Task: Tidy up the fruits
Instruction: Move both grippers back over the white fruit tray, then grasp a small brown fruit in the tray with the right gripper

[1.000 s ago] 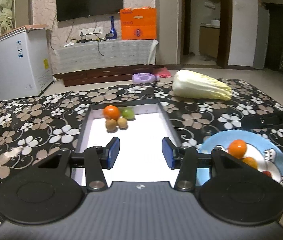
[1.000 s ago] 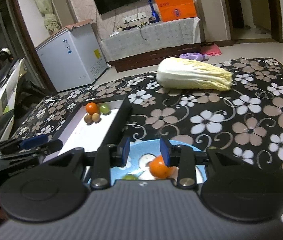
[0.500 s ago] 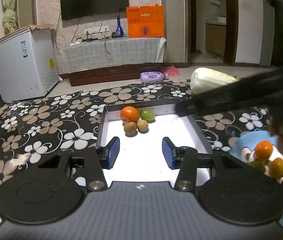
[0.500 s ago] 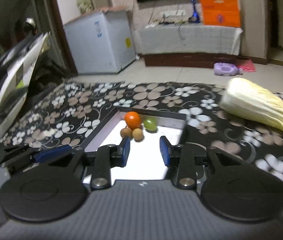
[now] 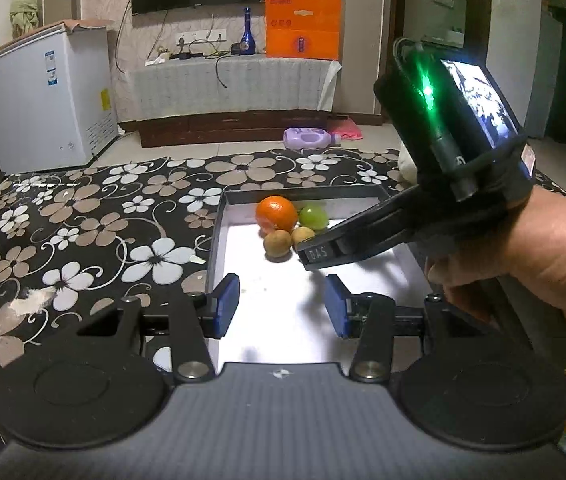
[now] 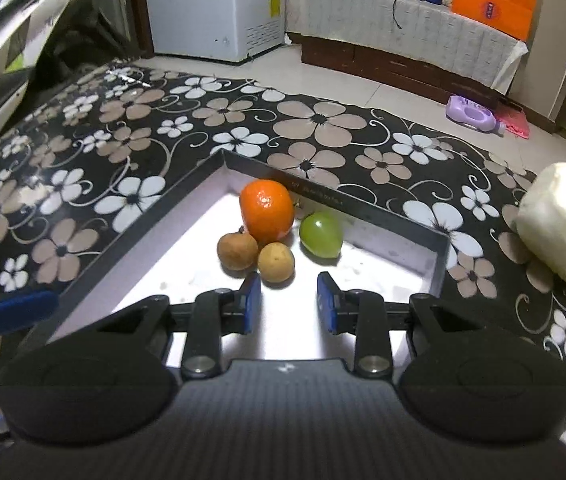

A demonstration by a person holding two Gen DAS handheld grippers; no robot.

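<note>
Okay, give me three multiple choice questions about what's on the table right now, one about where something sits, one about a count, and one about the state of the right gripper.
1. Where do the fruits lie in the black tray?
A. At its far end
B. At its near edge
C. Outside it on the cloth

2. How many fruits are in the tray?
A. Two
B. Four
C. Six

3. What is between the pads of the right gripper?
A. The orange
B. The green fruit
C. Nothing

Answers:
1. A: the orange, the green fruit and two brown fruits cluster by the far wall.
2. B: one orange, one green, two brown.
3. C: the pads are closing on an empty gap, with white tray floor showing between them.
</note>
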